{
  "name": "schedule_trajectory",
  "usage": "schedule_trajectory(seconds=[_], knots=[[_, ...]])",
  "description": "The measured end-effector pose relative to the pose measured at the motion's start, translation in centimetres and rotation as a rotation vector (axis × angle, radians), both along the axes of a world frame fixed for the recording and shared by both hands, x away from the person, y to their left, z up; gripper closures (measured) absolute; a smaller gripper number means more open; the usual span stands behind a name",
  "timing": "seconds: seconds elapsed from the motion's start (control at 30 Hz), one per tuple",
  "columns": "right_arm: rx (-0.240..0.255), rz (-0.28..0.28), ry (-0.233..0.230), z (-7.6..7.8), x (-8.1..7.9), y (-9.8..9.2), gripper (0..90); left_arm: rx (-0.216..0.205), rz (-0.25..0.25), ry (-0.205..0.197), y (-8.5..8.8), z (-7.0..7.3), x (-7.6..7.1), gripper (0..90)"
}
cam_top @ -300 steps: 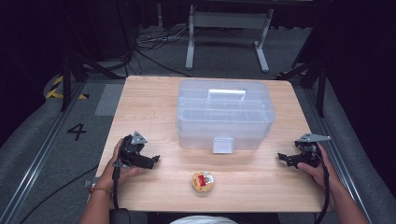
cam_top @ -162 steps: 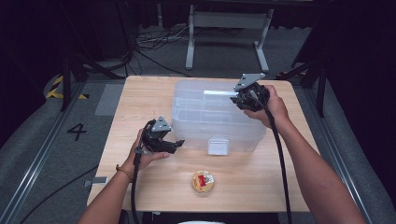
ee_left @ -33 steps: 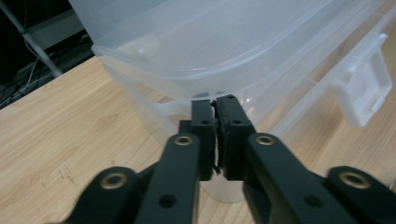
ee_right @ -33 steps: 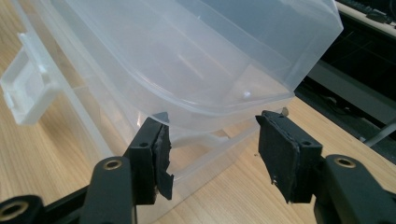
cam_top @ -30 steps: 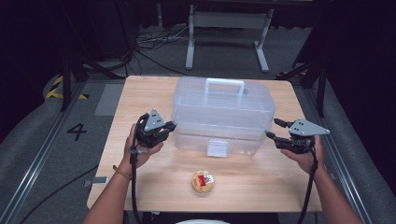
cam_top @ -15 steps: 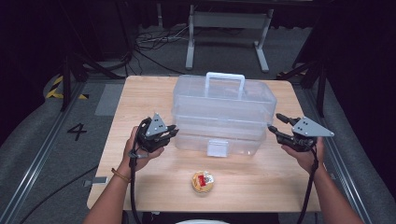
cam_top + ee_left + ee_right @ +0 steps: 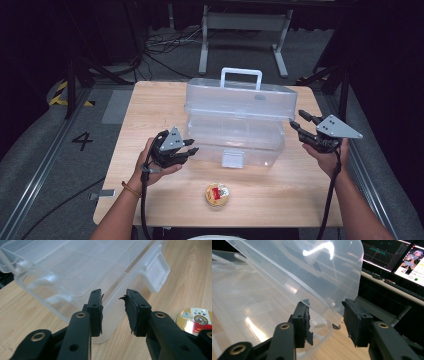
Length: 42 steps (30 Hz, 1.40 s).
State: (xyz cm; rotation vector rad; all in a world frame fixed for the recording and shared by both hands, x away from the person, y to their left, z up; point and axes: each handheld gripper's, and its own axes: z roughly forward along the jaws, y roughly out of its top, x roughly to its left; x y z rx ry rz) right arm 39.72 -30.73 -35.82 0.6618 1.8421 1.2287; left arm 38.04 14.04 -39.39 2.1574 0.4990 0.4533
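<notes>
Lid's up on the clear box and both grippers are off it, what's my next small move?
Probably bring the left gripper back and down to the small round tin near the front table edge. The clear box stands open with its lid raised, the left jaws are open with nothing between them, and the tin is the only loose item to go in.

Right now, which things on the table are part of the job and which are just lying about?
In the job:
- clear plastic box, lid raised
- left gripper at its left end, fingers apart, just opening
- right gripper at the lid's right edge, just closing around that edge

Possibly next, otherwise idle:
- small round tin, untouched in front of the box

Lying about:
- nothing else on the wooden table
</notes>
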Motion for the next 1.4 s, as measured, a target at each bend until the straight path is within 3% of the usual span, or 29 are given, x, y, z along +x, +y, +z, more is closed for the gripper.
schedule_trajectory(seconds=[0.2,0.57,0.8,0.97,1.03,1.1,1.17,1.2,1.23,1.3,1.4], knots=[[0.001,-0.008,-0.036,0.2,0.8,0.6,67.2,0.023,-0.036,0.0,-0.9,-0.3,0.0,65.2],[0.06,-0.079,-0.041,0.8,2.1,0.9,74.3,0.077,-0.108,0.01,-3.1,-0.8,0.8,65.4],[0.044,-0.125,-0.053,1.5,2.5,1.4,76.0,0.126,-0.139,-0.005,-4.3,-0.3,0.8,61.9],[0.035,-0.133,-0.05,2.0,2.9,1.5,76.6,0.117,-0.143,-0.023,-4.7,0.3,0.9,59.2],[0.034,-0.135,-0.047,2.2,3.1,1.5,76.7,0.133,-0.158,-0.023,-4.9,0.3,1.1,59.9],[0.039,-0.134,-0.043,2.4,3.3,1.5,76.7,0.108,-0.169,-0.01,-5.1,0.3,1.3,59.6],[0.042,-0.135,-0.037,2.5,3.4,1.5,76.8,0.097,-0.17,-0.023,-5.4,0.4,1.3,58.4],[0.042,-0.135,-0.037,2.5,3.4,1.5,76.8,0.097,-0.17,-0.023,-5.4,0.4,1.3,53.1],[0.045,-0.137,-0.037,2.5,3.5,1.5,77.0,0.106,-0.136,-0.033,-5.9,0.4,1.5,53.1],[0.052,-0.142,-0.035,2.7,3.7,1.6,77.0,0.095,-0.155,-0.023,-6.1,0.5,1.7,52.2],[0.053,-0.144,-0.035,2.8,3.8,1.6,77.3,0.164,-0.153,-0.005,-6.6,0.0,2.1,53.1]])
